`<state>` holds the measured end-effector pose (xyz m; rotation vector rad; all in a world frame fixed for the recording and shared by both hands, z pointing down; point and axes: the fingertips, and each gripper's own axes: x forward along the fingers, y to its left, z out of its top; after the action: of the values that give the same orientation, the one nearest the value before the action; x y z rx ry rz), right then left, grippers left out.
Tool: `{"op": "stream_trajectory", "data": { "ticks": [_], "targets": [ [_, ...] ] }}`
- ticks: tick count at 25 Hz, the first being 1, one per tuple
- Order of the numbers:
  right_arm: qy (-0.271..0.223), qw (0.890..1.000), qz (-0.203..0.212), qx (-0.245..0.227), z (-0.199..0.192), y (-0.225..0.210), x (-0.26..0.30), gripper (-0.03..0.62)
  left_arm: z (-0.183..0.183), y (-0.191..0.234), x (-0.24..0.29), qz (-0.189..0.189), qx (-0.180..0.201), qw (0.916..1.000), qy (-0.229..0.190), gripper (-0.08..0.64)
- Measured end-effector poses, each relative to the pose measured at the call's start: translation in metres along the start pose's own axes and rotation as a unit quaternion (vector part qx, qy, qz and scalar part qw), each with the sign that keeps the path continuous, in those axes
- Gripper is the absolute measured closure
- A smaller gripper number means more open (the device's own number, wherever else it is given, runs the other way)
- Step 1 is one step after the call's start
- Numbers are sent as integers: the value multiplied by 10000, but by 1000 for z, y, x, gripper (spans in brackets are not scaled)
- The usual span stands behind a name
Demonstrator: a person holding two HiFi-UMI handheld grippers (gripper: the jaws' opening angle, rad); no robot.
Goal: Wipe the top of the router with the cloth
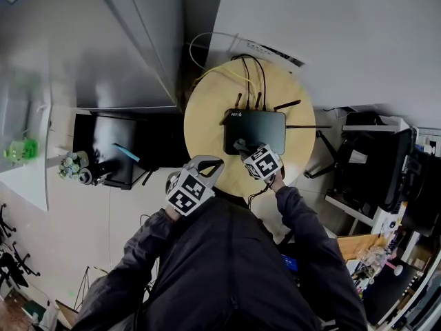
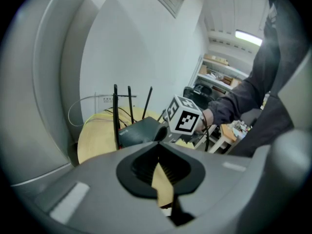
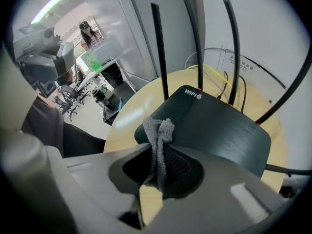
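The black router [image 1: 255, 129] lies on a round wooden table [image 1: 207, 116], its antennas pointing toward the wall. My right gripper [image 1: 241, 145] hovers over the router's near left corner. In the right gripper view it [image 3: 157, 147] is shut on a grey knitted cloth [image 3: 158, 130], whose bunched end pokes out past the tips, just above the router's top [image 3: 214, 126]. My left gripper [image 1: 210, 163] hangs at the table's near edge, left of the router. In the left gripper view it [image 2: 158, 147] is shut with nothing in it, and the router [image 2: 139, 130] lies ahead.
Yellow and black cables [image 1: 234, 71] loop behind the router against the white wall. A black cabinet [image 1: 117, 143] stands left of the table and a black chair [image 1: 372, 164] to the right. A cord [image 1: 258, 192] drops off the table's near edge.
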<state>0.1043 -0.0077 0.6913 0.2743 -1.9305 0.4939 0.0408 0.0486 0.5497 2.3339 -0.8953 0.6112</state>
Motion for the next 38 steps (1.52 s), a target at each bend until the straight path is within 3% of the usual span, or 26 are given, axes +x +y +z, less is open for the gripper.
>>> {"op": "stream_trajectory", "data": {
  "ticks": [11, 17, 26, 38],
  "targets": [
    [-123, 9981, -508, 328, 41, -92, -11, 546, 1, 6, 1, 132, -85, 9999, -12, 560],
    [-31, 9969, -706, 351, 48, -118, -7, 546, 3, 8, 2, 240, -148, 9996, -1, 560],
    [163, 9966, -811, 22, 57, -122, -1, 546, 5, 7, 6, 265, -165, 9995, 44, 560],
    [109, 9981, -598, -9, 22, -78, -3, 546, 5, -6, 17, 22, -17, 9999, 105, 560]
  ]
}}
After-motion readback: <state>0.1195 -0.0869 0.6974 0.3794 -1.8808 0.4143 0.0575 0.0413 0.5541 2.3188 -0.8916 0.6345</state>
